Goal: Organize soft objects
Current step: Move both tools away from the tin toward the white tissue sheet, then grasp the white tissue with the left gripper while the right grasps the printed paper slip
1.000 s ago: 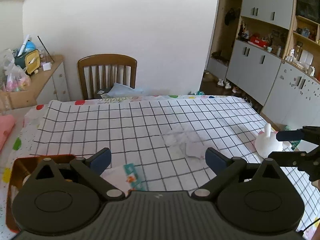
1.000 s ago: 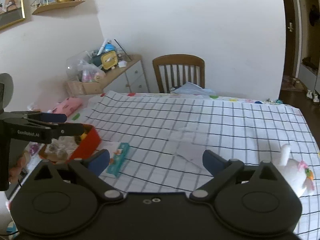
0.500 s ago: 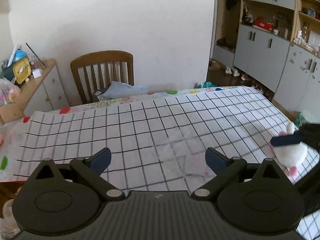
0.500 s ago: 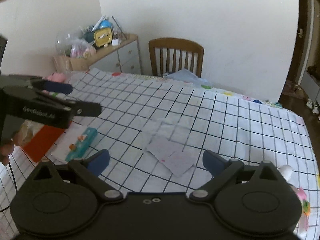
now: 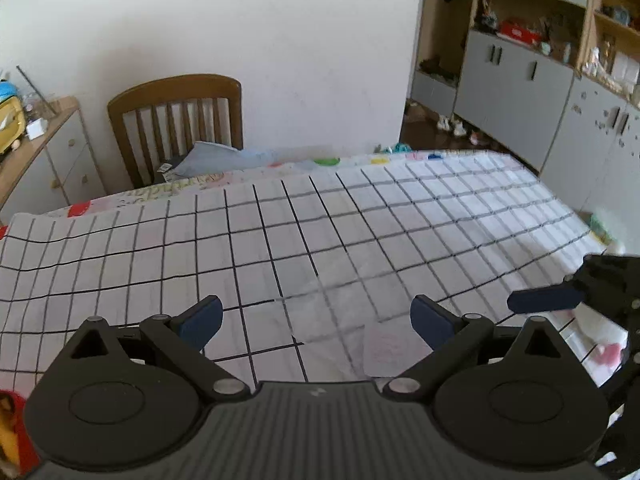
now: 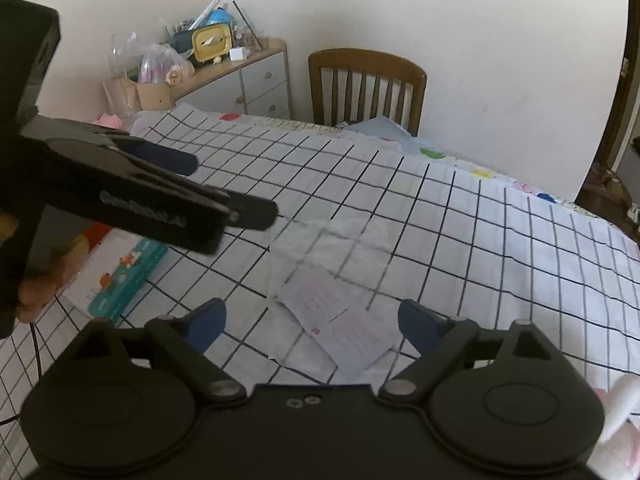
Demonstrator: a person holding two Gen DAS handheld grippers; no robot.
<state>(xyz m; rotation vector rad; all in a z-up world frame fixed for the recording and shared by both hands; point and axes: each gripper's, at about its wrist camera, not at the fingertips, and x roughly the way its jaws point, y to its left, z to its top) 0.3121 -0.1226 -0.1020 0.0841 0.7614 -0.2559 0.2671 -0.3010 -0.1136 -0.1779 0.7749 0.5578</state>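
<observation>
A thin translucent plastic bag (image 6: 320, 264) holding a folded pale paper with pink print (image 6: 340, 320) lies flat on the checked tablecloth (image 6: 480, 240); it also shows in the left wrist view (image 5: 384, 344). My left gripper (image 5: 316, 316) is open and empty just above its left part; it shows in the right wrist view (image 6: 236, 188) too. My right gripper (image 6: 312, 320) is open and empty over the bag's near edge. A white plush toy (image 6: 620, 412) with pink marks lies at the right; it also shows in the left wrist view (image 5: 596, 336) under my right gripper's fingers (image 5: 544, 300).
A teal pencil case (image 6: 128, 276) lies on white paper at the left, beside a red box (image 5: 8, 420). A wooden chair (image 6: 368, 84) with folded blue cloth stands at the far edge. A cluttered dresser (image 6: 224, 76) is at the back left, grey cabinets (image 5: 520, 92) at the right.
Both grippers have moved forward and lower over the table, toward the plastic bag. The left gripper has swung right. Both stay open.
</observation>
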